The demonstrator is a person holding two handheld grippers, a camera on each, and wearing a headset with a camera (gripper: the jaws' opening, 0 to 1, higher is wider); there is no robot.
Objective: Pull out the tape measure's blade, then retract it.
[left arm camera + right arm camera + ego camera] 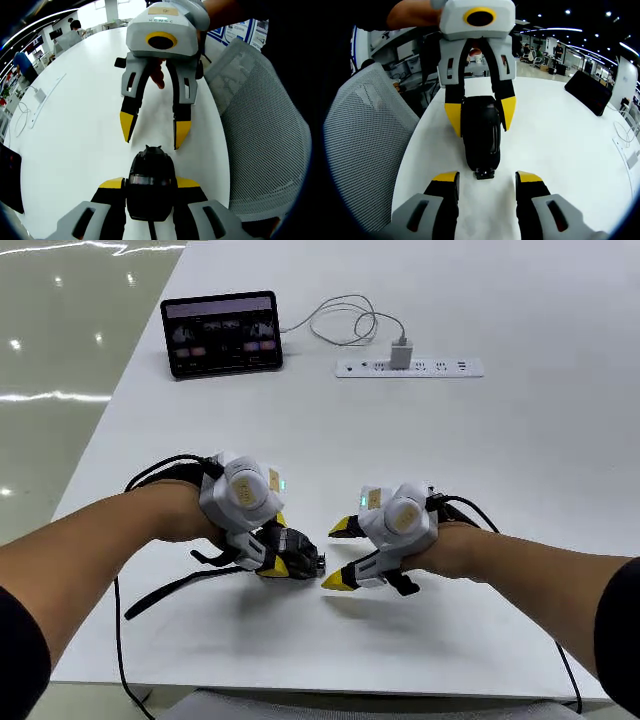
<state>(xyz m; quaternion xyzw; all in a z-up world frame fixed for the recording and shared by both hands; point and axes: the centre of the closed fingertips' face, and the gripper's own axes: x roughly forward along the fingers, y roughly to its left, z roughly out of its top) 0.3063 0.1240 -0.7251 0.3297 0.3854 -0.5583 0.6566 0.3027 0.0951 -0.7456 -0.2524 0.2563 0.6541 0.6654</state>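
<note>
The left gripper [481, 120] had the tape measure [150, 187] clamped on the table [450, 440]; the right gripper [338, 555] stood wide open just short of its blade hook [484, 174], nothing apparently pulled out yet

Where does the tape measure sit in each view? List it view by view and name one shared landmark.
Head view: tape measure low centre, clamped in the left gripper's jaws.
Left gripper view: tape measure at bottom centre, between that view's own jaws.
Right gripper view: tape measure at centre, just beyond the open right gripper.
Shared landmark: the dark tablet, far along the white table.
</note>
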